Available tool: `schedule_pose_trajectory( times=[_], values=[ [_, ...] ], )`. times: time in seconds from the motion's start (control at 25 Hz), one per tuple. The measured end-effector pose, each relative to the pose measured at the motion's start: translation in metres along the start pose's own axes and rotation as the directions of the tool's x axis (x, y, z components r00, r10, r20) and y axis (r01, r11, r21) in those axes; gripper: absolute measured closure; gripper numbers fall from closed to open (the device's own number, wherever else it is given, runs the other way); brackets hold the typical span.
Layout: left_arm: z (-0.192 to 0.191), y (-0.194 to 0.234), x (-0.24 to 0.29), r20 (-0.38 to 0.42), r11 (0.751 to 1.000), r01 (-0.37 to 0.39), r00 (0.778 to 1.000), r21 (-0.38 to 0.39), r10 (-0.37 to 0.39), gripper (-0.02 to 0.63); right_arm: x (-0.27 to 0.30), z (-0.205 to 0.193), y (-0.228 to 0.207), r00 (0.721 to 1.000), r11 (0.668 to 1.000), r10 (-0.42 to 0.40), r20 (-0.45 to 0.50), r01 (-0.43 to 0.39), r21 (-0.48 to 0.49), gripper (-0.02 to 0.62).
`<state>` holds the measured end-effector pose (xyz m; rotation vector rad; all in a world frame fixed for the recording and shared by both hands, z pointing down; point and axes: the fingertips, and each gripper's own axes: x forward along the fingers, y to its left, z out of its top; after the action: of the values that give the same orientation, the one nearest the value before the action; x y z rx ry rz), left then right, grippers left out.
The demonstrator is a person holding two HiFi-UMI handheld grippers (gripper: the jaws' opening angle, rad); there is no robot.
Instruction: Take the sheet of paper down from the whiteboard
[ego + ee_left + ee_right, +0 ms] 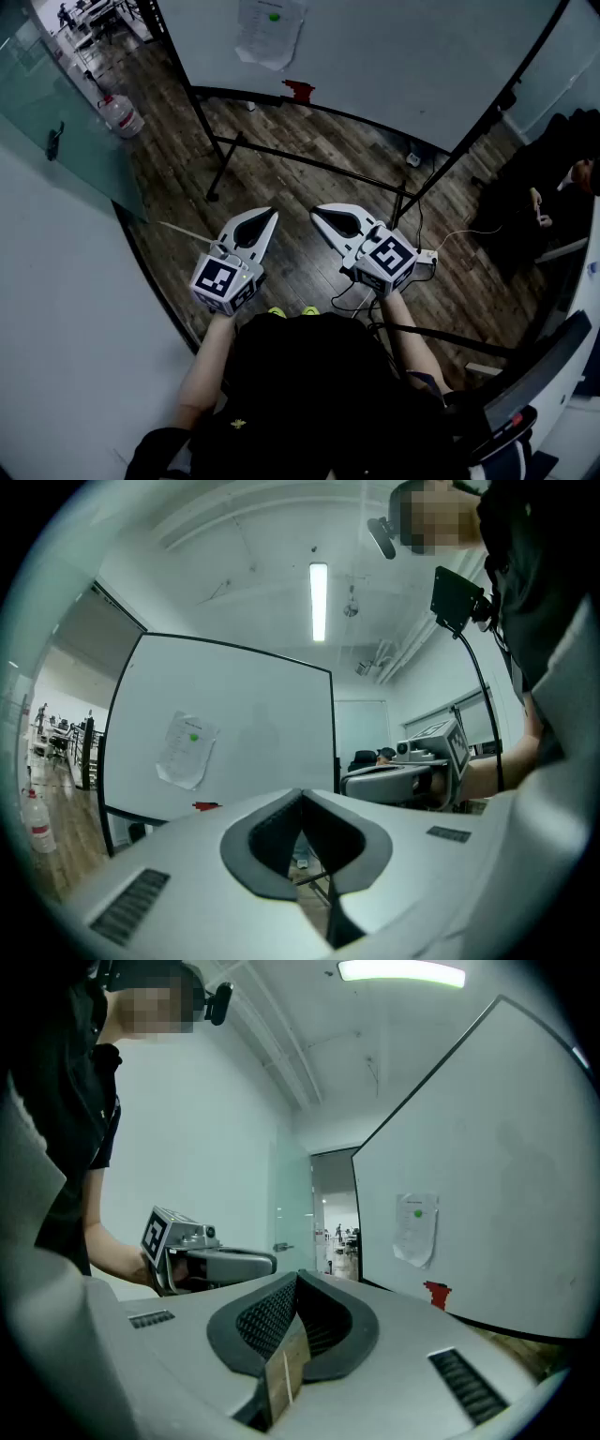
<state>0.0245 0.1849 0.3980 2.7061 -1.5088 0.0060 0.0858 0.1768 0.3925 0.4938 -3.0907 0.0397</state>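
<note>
A white sheet of paper hangs on the whiteboard, pinned by a green magnet. The same paper shows in the left gripper view, and the paper in the right gripper view. My left gripper and right gripper are held level side by side, well short of the board. Both are shut with nothing between the jaws. The left gripper points at the board; the right gripper does too.
A red object sits on the board's tray below the paper. The board's black stand crosses the wooden floor ahead. A water bottle stands at the left by a glass wall. A seated person is at the right.
</note>
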Motion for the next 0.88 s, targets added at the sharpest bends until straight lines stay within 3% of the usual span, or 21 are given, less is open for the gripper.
schedule_pose_trajectory(
  times=[0.88],
  values=[
    [-0.006,0.002,-0.004,-0.03,0.999,-0.04,0.999,0.013,0.04,0.578,0.005,-0.005,0.001,1.0,1.0,0.026,-0.002,-0.026,0.004,0.594]
  ],
)
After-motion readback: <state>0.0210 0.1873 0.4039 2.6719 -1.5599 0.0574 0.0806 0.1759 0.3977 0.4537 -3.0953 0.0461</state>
